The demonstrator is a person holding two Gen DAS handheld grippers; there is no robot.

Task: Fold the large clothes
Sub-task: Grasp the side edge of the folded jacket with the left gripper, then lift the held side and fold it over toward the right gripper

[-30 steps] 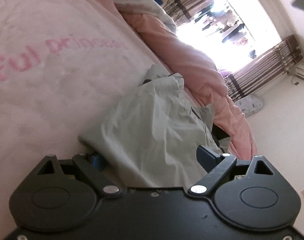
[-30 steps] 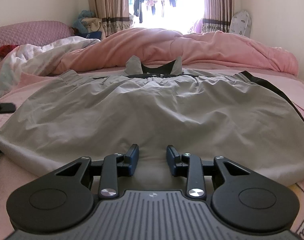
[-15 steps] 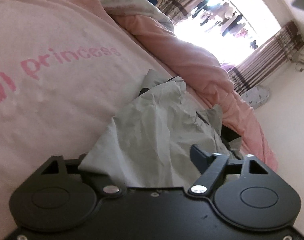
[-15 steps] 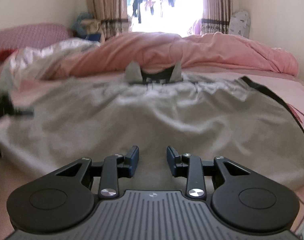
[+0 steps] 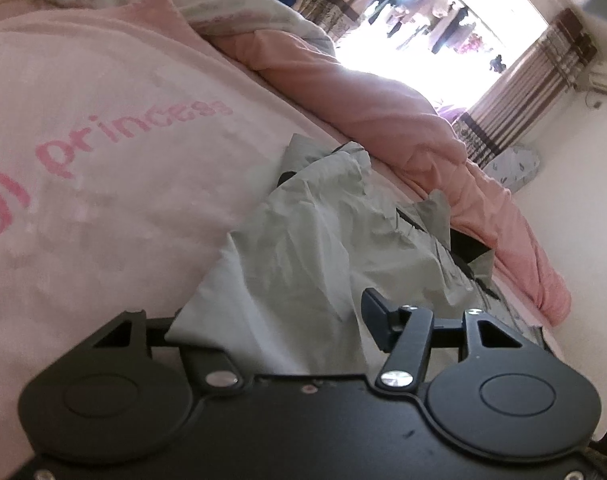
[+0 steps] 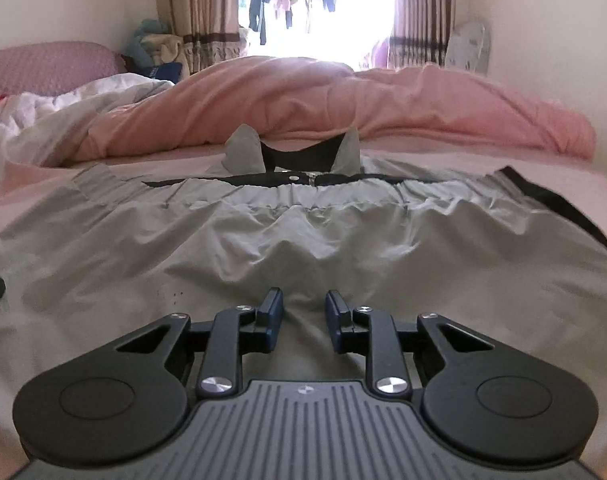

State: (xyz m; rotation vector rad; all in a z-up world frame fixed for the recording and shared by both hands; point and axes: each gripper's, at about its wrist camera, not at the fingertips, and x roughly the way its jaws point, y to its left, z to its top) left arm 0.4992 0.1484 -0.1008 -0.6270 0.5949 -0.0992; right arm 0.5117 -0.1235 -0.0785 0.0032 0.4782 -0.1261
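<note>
the left gripper [image 5: 299,328] has just been closing, its jaws narrower than a second ago, with a corner of the grey jacket [image 5: 323,248] between them and now draped over one finger. that corner is more bunched and creased than before. the right gripper [image 6: 303,320] has also been closing, grey cloth lying between its jaws, and the jacket's hem now sits out of its view.

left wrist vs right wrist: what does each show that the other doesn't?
Left wrist only: pink lettering "princess" printed on the pale pink bedsheet. Right wrist only: the grey jacket's black inner collar and a purple quilted headboard. Both: the light grey jacket spread on the bed, the rumpled pink duvet, striped brown curtains, the bright window.
</note>
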